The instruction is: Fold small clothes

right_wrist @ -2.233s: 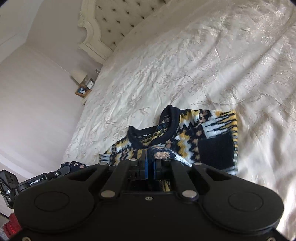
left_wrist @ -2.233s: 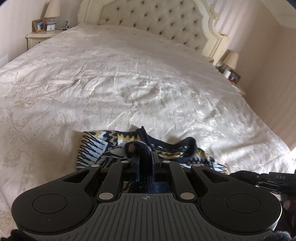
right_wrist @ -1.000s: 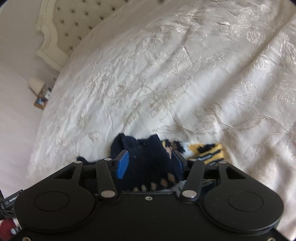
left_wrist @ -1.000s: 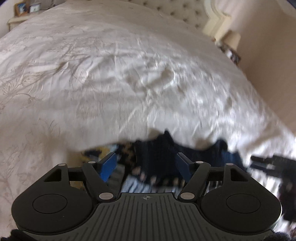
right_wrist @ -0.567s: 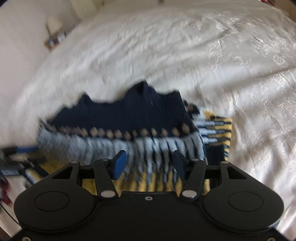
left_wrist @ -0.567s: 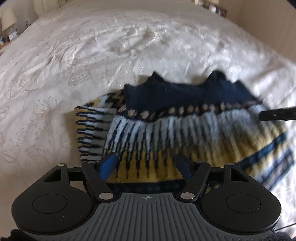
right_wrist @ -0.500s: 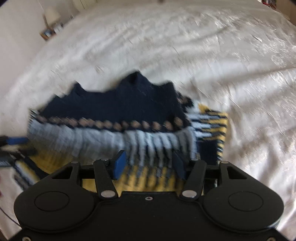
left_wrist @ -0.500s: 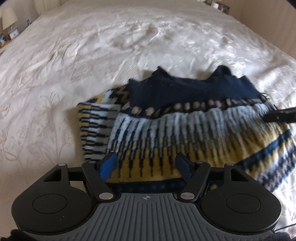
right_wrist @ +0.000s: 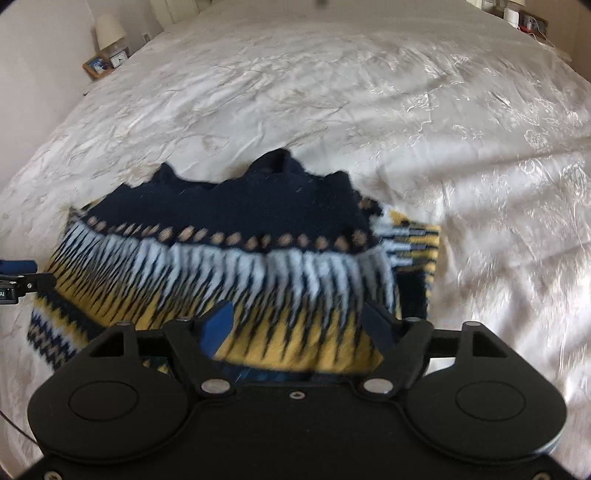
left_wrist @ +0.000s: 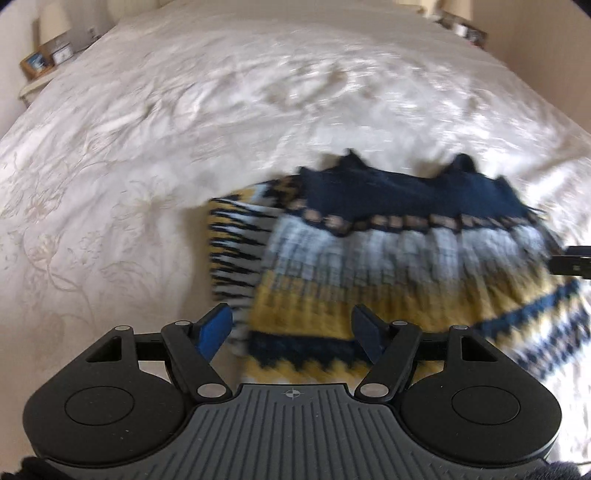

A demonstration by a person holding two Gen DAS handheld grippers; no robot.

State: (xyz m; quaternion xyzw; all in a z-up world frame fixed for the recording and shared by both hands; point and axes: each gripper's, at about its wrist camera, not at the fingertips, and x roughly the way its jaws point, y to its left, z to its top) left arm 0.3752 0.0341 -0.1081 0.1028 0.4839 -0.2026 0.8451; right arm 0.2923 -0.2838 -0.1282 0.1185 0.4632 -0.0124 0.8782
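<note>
A patterned sweater point(right_wrist: 236, 266) (navy, white and yellow) lies folded on the cream bedspread point(right_wrist: 332, 92). The left gripper point(left_wrist: 291, 332) hovers over its near edge, jaws spread, pinching nothing. The right gripper point(right_wrist: 299, 328) is opening above the yellow band, its pads clear of the knit.

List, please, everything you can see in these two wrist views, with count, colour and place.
sweater: one, navy, white and yellow knit, folded on the bed below both grippers
bedspread: one, cream, floral sheen, covers the bed
lamp: one, pale shade, on the far left nightstand
picture frame: one, wooden, by the lamp
left gripper: one, black with blue pads, jaws apart over the sweater's hem
right gripper: one, black with blue pads, jaws opening, nothing pinched
</note>
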